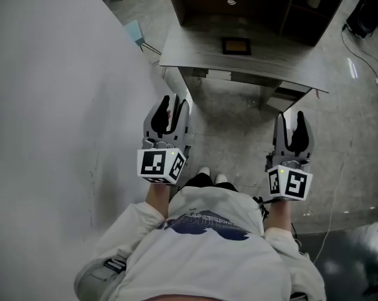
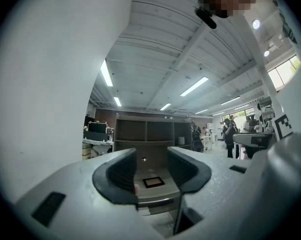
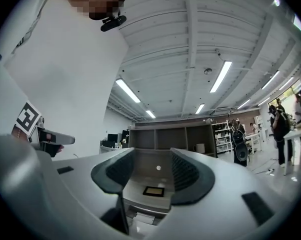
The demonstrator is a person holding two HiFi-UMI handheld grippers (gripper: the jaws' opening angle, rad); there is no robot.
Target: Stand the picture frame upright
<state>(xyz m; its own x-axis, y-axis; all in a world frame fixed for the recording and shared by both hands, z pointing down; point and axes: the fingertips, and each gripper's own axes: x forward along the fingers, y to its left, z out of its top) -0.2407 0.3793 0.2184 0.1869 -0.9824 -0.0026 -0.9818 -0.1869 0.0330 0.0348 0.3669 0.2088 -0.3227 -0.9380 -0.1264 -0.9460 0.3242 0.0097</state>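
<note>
Picture frame [image 1: 237, 45] flat on desk [image 1: 195, 50], left hand-held gripper [image 1: 171, 103], right hand-held gripper [image 1: 291, 119], jaws apart, empty

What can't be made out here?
- Dark-edged picture frame lying flat on the grey desk: its image is too small in every view; any rear stand is hidden underneath.
- Dark wooden shelf unit: top cut off by head view's upper edge.
- Small white spot on its back panel: too small to identify.

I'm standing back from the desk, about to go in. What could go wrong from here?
1. The picture frame lies flat on the desk, no edge raised; open jaws may just push it toward the shelf unit behind.
2. The left gripper hangs close beside the white wall and could scrape it on the way forward.
</note>
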